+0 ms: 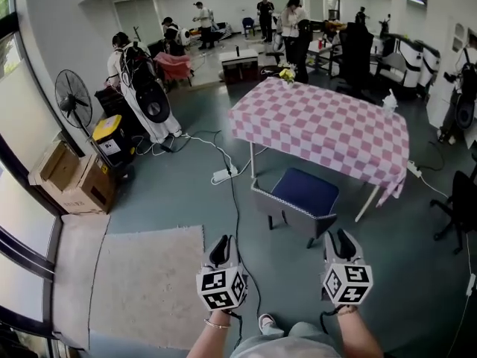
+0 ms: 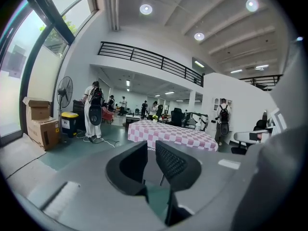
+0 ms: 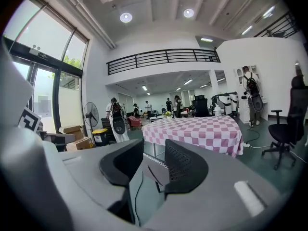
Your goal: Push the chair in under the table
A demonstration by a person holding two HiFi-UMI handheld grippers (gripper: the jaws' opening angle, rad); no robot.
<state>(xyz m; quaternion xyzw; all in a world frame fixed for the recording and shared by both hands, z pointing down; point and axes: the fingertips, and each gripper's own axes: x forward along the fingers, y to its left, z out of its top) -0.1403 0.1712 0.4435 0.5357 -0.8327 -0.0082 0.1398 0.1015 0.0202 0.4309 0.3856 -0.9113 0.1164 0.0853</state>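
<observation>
A table (image 1: 320,125) with a pink-and-white checked cloth stands in the middle of the room. A chair (image 1: 304,192) with a blue seat and a grey back sits partly under its near side, back towards me. My left gripper (image 1: 220,246) hovers to the left of the chair's back, its jaws a narrow gap apart and empty. My right gripper (image 1: 340,241) is close behind the back's right end, jaws wide apart. In the left gripper view the gripper (image 2: 150,160) faces the table (image 2: 171,133). In the right gripper view the grey chair back (image 3: 155,173) shows through the gripper's (image 3: 154,165) gap.
A power strip (image 1: 223,174) and its cable lie on the floor left of the chair. A pale rug (image 1: 145,282) lies at lower left. Cardboard boxes (image 1: 71,177), a yellow-lidded bin (image 1: 112,139) and a fan (image 1: 73,99) stand along the left wall. A black office chair (image 1: 458,203) is at the right.
</observation>
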